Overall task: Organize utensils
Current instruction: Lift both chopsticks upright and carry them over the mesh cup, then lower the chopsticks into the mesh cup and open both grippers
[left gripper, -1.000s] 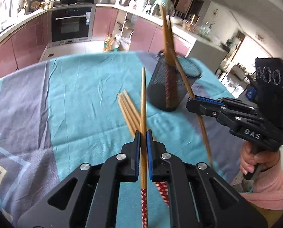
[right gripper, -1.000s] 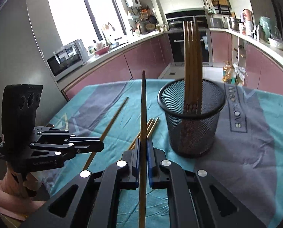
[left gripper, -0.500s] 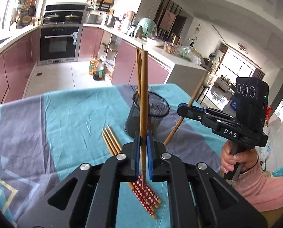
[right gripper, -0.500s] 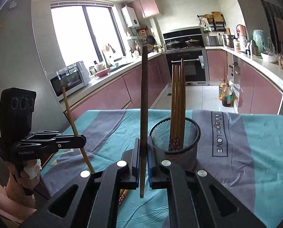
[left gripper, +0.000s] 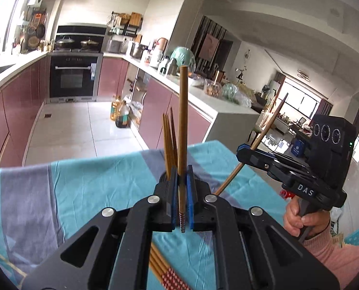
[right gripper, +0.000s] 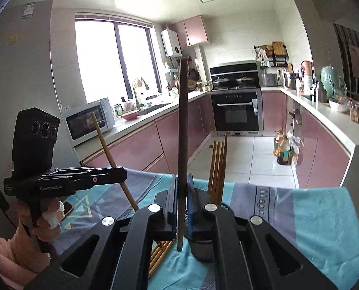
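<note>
Two chopsticks are in hand, one per tool. The left gripper [left gripper: 181, 201] has its blue pads pressed together on a chopstick [left gripper: 182, 130] near its red-patterned end, so the plain length stands almost upright above the jaws. Gripped that low, the stick can likely go into the holder patterned end first, matching those already stored.

The right gripper [right gripper: 182, 207] likewise pinches a second chopstick [right gripper: 183, 125] low on its shaft, and it too rises steeply above the jaws; from the left view this stick leans away to the upper right. Both sticks hang clear of the tablecloth [left gripper: 82, 181], which suggests a carry toward the holder, not a pick.

Just beyond the left jaws, and just right of the right jaws, several chopsticks stand upright in the black mesh holder [right gripper: 203, 246], most of which is hidden behind the fingers. Below and nearer than both jaws, a loose bundle of chopsticks [left gripper: 165, 269] lies flat on the cloth, apparently waiting its turn.

Each hand [left gripper: 297, 220] grips its tool's handle from beneath, which keeps the fingers clear of the sticks.
</note>
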`<state>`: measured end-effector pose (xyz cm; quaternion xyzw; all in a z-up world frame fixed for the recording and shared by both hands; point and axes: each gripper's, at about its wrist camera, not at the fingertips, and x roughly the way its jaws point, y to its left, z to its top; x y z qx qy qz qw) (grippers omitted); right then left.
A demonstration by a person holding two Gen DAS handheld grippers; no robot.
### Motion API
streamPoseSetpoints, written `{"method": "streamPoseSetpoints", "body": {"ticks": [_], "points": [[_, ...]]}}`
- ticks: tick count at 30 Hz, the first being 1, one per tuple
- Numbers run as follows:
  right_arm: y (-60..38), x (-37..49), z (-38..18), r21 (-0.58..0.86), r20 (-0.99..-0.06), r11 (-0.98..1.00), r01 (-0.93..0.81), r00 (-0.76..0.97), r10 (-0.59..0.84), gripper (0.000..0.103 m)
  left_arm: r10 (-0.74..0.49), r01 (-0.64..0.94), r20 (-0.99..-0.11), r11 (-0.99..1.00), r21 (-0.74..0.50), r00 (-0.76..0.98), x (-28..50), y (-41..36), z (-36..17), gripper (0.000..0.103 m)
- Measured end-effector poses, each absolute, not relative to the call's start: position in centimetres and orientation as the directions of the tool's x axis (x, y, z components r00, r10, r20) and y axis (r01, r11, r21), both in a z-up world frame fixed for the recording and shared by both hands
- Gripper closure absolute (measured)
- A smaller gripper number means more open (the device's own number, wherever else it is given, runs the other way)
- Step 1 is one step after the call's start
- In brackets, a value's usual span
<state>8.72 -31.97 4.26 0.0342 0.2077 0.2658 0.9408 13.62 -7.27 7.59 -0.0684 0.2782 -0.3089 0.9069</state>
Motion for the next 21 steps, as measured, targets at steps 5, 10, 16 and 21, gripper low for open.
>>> {"method": "streamPoseSetpoints", "body": {"ticks": [5, 10, 16, 21], "points": [[-32.3, 9.3, 5.6, 0.153, -0.344, 0.865, -0.478, 0.795, 0.500, 0.097, -0.595, 0.527, -0.441, 0.802, -0.280, 0.672, 14.7, -8.5, 9.4, 0.096], [-32.8, 10.4, 5.9, 0.144, -0.334, 0.875, -0.461, 0.810, 0.482, 0.097, -0.596, 0.530, -0.433, 0.802, -0.276, 0.676, 15.5, -9.6, 9.9, 0.096], [-32.5, 12.0, 4.8, 0.143, -0.374, 0.886, -0.442, 0.804, 0.462, 0.097, -0.560, 0.511, -0.462, 0.825, -0.240, 0.688, 16.1, -10.9, 9.4, 0.096], [-32.1, 13.1, 3.2, 0.143, -0.433, 0.891, -0.430, 0.783, 0.447, 0.097, -0.533, 0.510, -0.530, 0.835, -0.206, 0.659, 17.1, -11.9, 7.5, 0.096]]}}
